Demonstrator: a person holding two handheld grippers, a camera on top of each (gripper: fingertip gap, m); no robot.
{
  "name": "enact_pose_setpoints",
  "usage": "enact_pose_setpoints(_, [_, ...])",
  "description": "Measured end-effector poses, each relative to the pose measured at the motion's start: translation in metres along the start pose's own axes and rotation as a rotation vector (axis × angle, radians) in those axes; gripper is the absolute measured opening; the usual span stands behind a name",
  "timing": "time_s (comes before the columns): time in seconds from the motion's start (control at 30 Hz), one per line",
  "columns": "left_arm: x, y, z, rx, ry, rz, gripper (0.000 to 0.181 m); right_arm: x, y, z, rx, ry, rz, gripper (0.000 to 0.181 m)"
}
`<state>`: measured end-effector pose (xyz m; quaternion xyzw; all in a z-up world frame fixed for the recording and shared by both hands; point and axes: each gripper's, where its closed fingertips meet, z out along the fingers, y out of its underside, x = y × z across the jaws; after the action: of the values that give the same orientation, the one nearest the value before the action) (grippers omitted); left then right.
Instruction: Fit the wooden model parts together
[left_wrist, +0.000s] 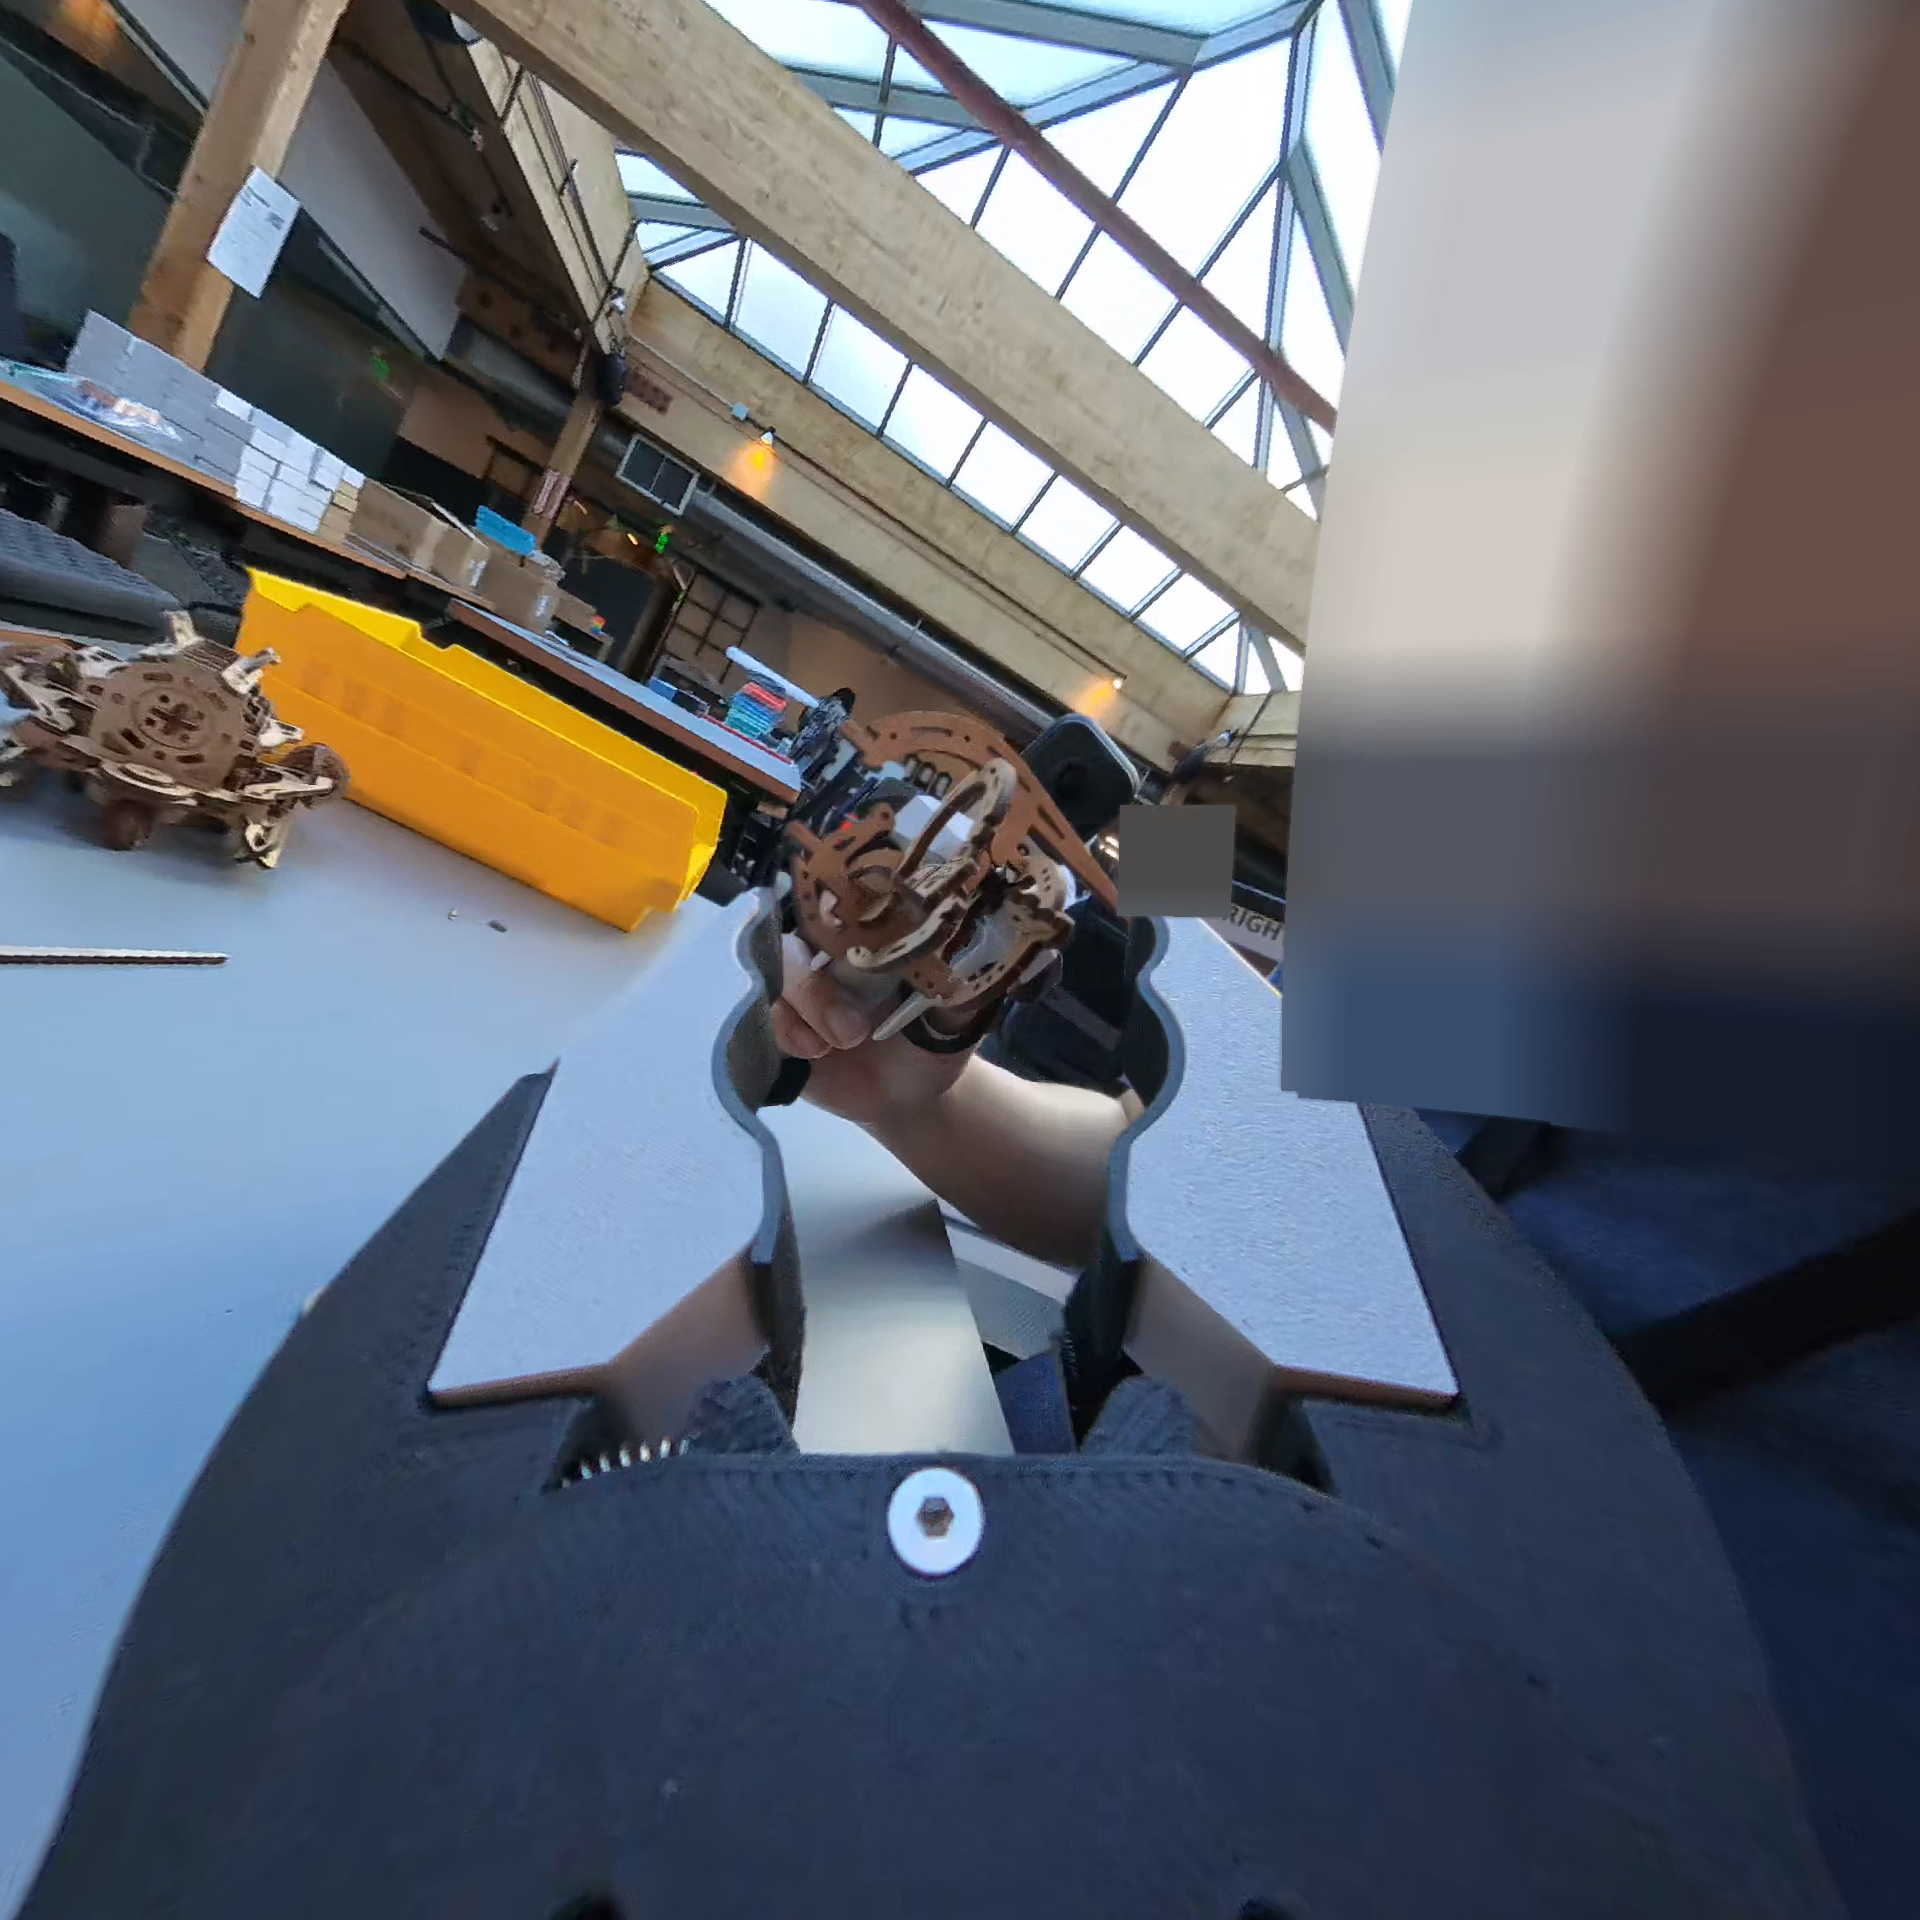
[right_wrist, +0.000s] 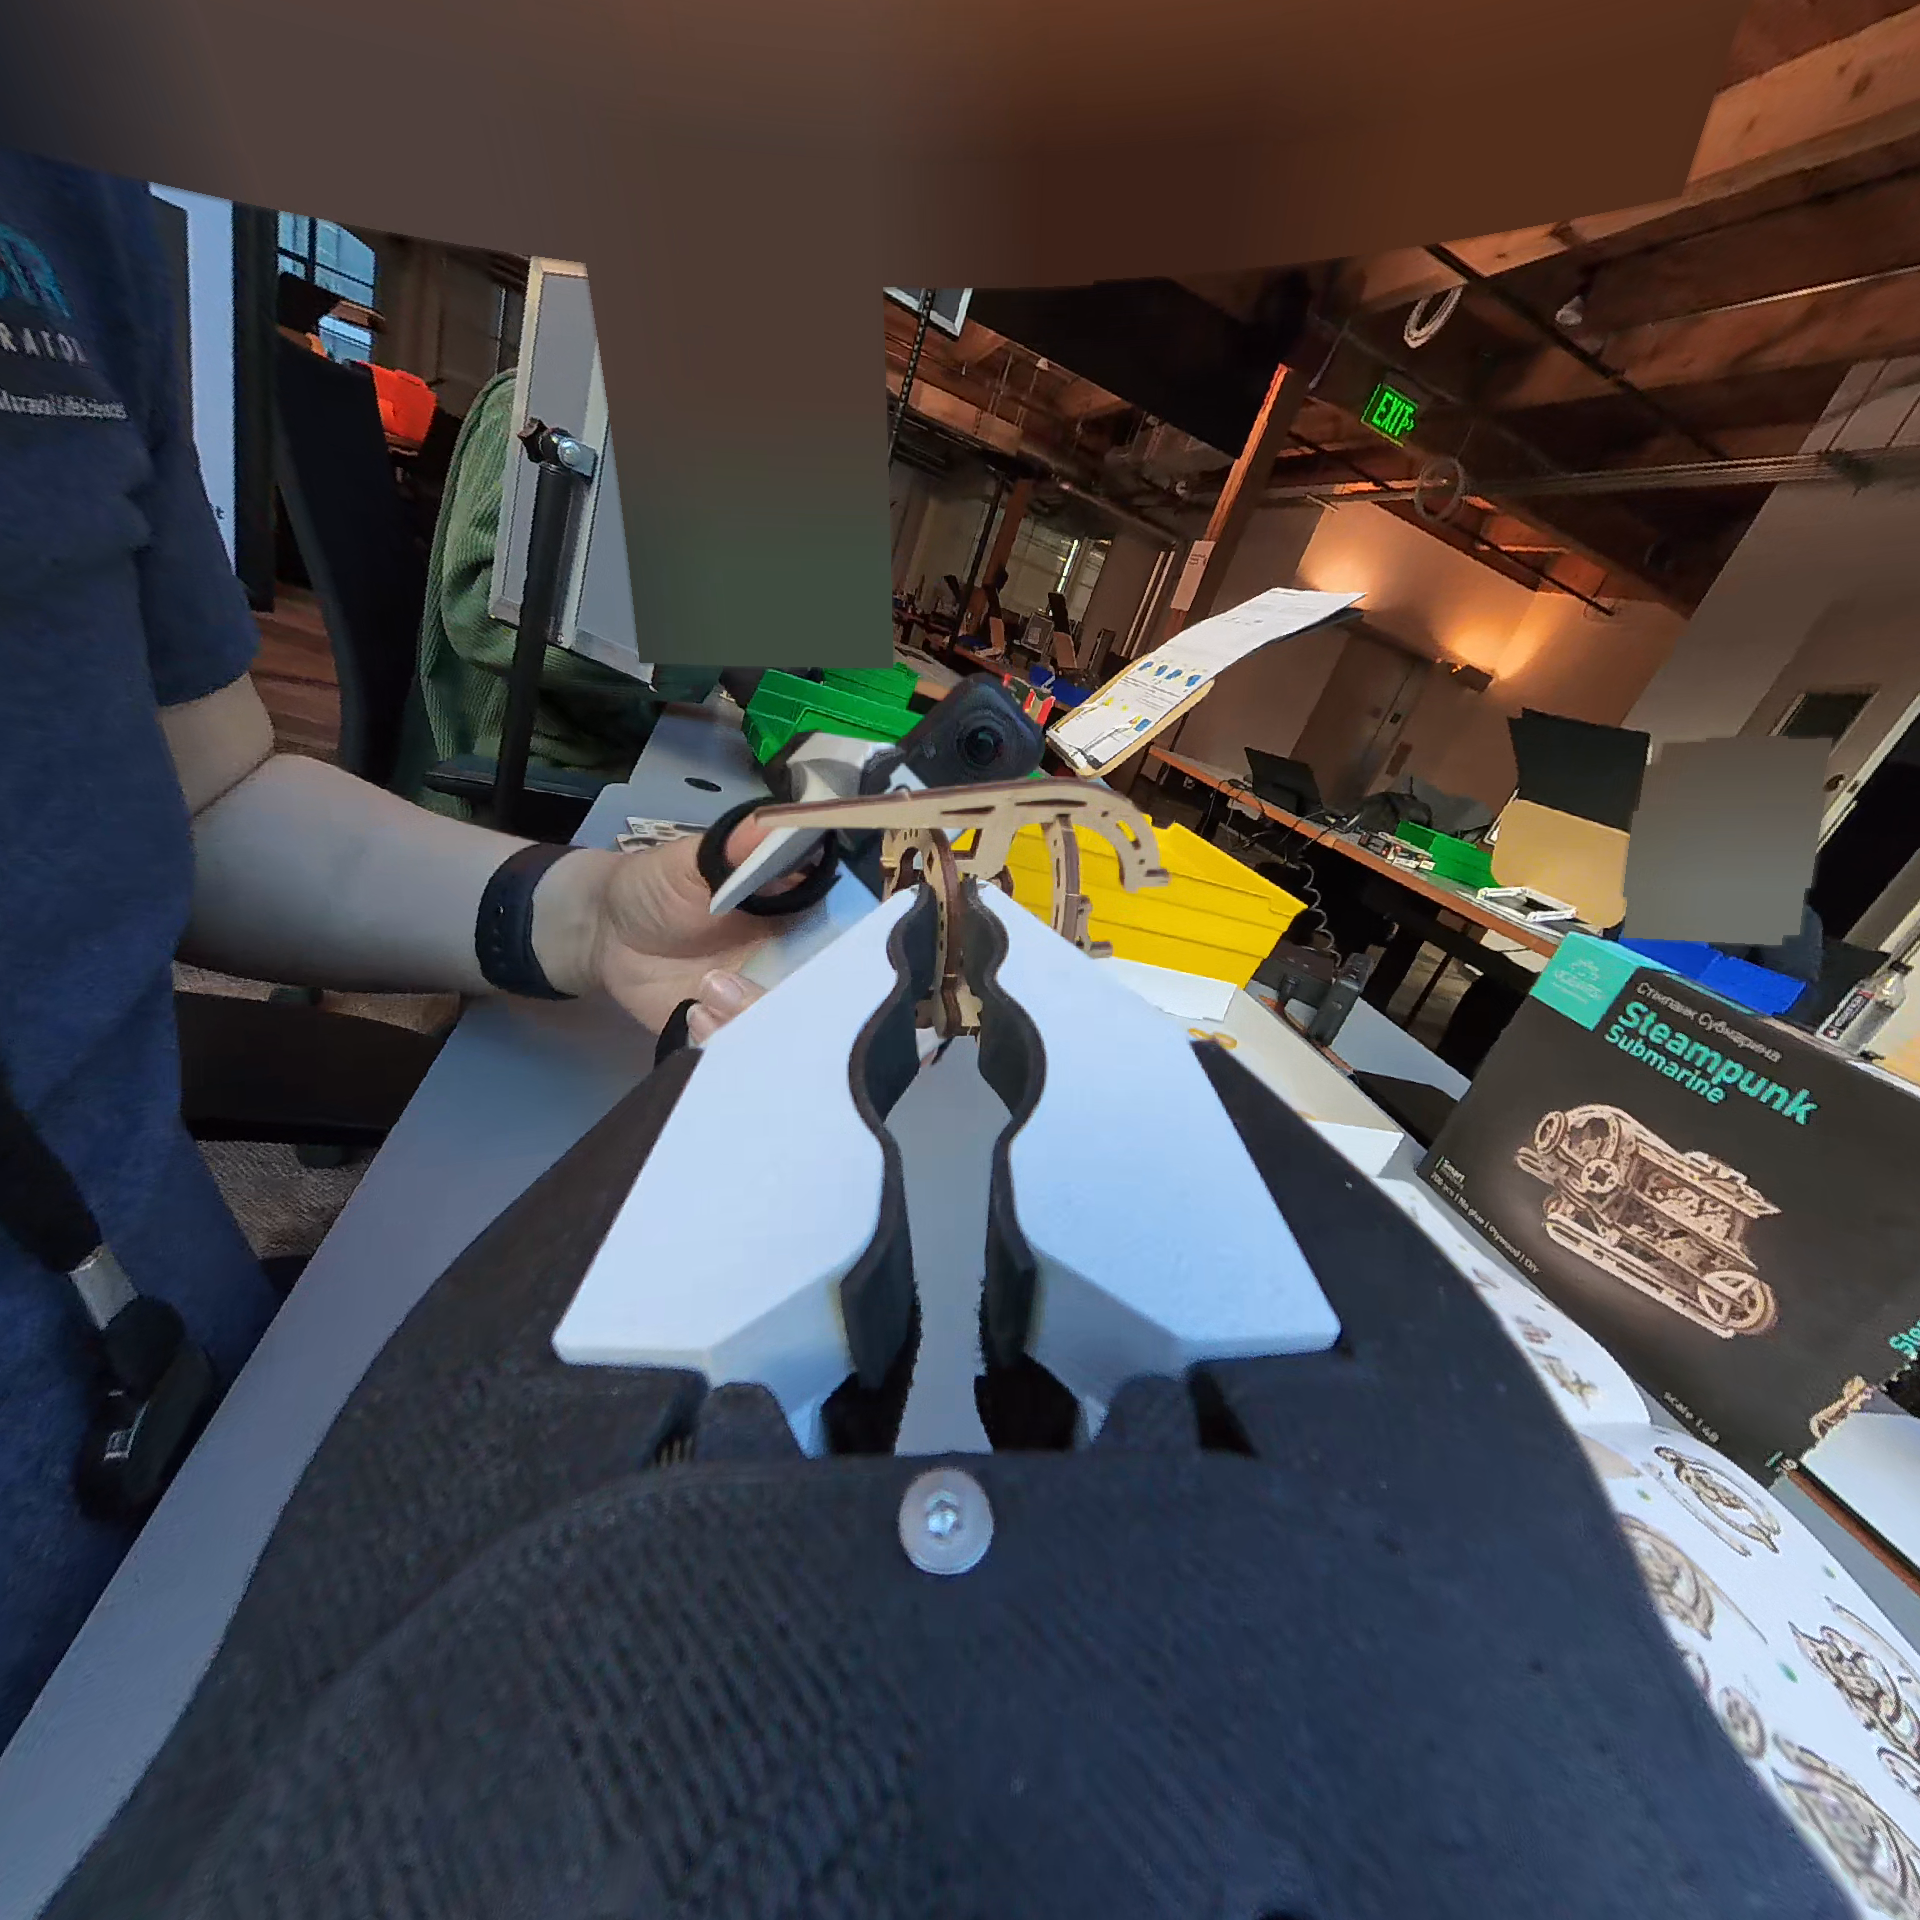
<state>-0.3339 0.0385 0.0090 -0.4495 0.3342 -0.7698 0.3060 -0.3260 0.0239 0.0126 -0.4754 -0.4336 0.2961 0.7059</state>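
My right gripper (right_wrist: 943, 914) is shut on a small wooden sub-assembly (right_wrist: 997, 831) of curved laser-cut pieces with a long arched arm on top, held up above the table. In the left wrist view the same sub-assembly (left_wrist: 925, 894) shows farther off, straight ahead between my fingers. My left gripper (left_wrist: 956, 925) is open and empty, its jaws wide apart, and points at that part from a short way off. It also shows in the right wrist view (right_wrist: 800, 821), just left of the part. A larger built wooden model (left_wrist: 156, 738) stands on the white table (left_wrist: 312, 1039) at the far left.
A yellow bin (left_wrist: 488, 769) lies behind the larger model and also shows in the right wrist view (right_wrist: 1143, 894). A thin wooden stick (left_wrist: 114, 958) lies on the table. A dark kit box (right_wrist: 1662, 1195) and printed part sheets (right_wrist: 1714, 1558) sit at the right. A person sits close by. Left tips and right tips are each some 35 cm from the larger built wooden model (left_wrist: 156, 738).
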Motion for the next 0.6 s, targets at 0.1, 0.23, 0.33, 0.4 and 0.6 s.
enact_pose_setpoints(0.1, [-0.009,0.002,-0.002,-0.014,-0.087,0.102,0.07,0.0,-0.004,0.002,0.007,0.003,-0.028,0.003])
enact_pose_setpoints(0.23, [-0.007,-0.016,-0.017,-0.063,-0.286,0.478,0.068,0.003,-0.005,0.004,-0.027,0.02,-0.068,0.003])
enact_pose_setpoints(0.33, [0.017,-0.021,-0.018,-0.134,-0.285,0.67,0.054,0.003,-0.004,0.006,-0.063,0.024,-0.105,0.003])
enact_pose_setpoints(0.4, [0.027,-0.016,-0.012,-0.208,-0.272,0.734,0.048,0.001,-0.004,0.008,-0.074,0.019,-0.129,0.003])
enact_pose_setpoints(0.6, [0.032,0.0,0.009,-0.392,-0.289,0.901,0.028,-0.002,-0.001,0.011,-0.088,0.019,-0.157,0.003])
